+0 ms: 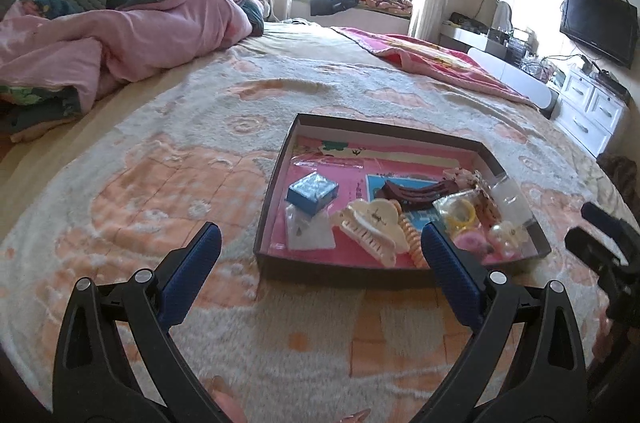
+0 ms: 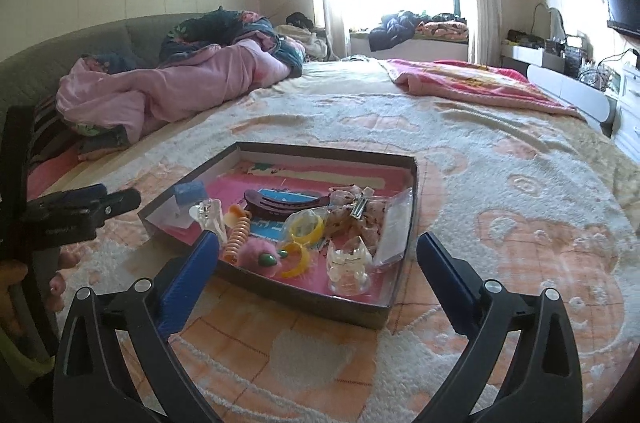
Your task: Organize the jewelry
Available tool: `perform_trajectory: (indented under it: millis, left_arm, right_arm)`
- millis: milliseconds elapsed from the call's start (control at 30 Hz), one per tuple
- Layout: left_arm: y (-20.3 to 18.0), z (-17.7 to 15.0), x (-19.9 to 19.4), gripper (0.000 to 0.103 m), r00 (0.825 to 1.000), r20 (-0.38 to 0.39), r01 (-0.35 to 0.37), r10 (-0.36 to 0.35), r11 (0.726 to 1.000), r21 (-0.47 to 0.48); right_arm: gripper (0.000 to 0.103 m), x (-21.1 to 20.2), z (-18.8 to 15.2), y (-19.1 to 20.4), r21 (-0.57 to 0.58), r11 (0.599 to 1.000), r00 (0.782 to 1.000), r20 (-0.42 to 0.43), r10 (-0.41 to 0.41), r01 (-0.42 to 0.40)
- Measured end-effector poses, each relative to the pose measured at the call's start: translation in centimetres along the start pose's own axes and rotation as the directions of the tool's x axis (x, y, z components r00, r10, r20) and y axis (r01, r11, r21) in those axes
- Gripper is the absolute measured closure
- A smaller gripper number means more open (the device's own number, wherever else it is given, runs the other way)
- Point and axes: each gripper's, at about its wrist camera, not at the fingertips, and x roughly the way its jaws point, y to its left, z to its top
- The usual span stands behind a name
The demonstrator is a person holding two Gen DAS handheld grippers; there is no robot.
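Both grippers hover above the bedspread with nothing in them: the left gripper point(image 1: 320, 247) has its jaws spread wide and empty, and the right gripper point(image 2: 318, 255) is just as wide and just as bare. The shallow box point(image 1: 276, 179) sits on the blanket point(image 1: 160, 191) just ahead of both, its near edge between the blue fingertips in each wrist view. Inside, the pieces are already gathered: a small blue case point(image 1: 313, 192) at about 9 o'clock from the box's centre, a cream claw clip point(image 1: 370, 227) near 6 o'clock, a dark maroon hair clip point(image 1: 416, 192) across the middle, yellow bangles point(image 2: 306, 228), a pink fuzzy piece point(image 2: 260, 255) and a clear bow clip point(image 2: 348, 265) toward the near right corner. No loose jewelry shows on the blanket around the box. In my judgement the collecting is done or nearly so; what may remain is tidying the jumble, which lies heaped toward the right half, leaving the far left bare.
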Motion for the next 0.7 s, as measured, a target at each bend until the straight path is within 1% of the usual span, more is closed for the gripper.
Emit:
perform_trajectory:
  millis: [233, 400, 567, 700]
  left_arm:
    - [-1.3, -1.4, -1.8, 0.011, 1.000, 0.028, -0.015, 0.014, 0.999, 0.039]
    - [-2.4, -2.4, -3.1, 0.011, 0.999, 0.049, -0.014, 0.011, 0.998, 0.062]
    - [-3.0, -3.1, -3.8, 0.011, 0.997, 0.061, -0.056, 0.051, 0.995, 0.079]
    - [-3.2, -3.5, -4.5, 0.011, 0.996, 0.075, -0.061, 0.055, 0.995, 0.079]
  right_arm:
    - [0.007, -2.1, -0.5, 0.1, -0.004, 1.000, 0.999, 0.040, -0.030, 0.030]
    - [0.007, -2.9, -1.2, -0.2, 0.001, 0.999, 0.998, 0.047, -0.051, 0.051]
    - [0.007, -3.5, -2.0, -0.2, -0.004, 0.997, 0.996, 0.050, -0.072, 0.072]
    - [0.007, -4.1, -2.6, -0.2, 0.005, 0.998, 0.995, 0.067, -0.069, 0.069]
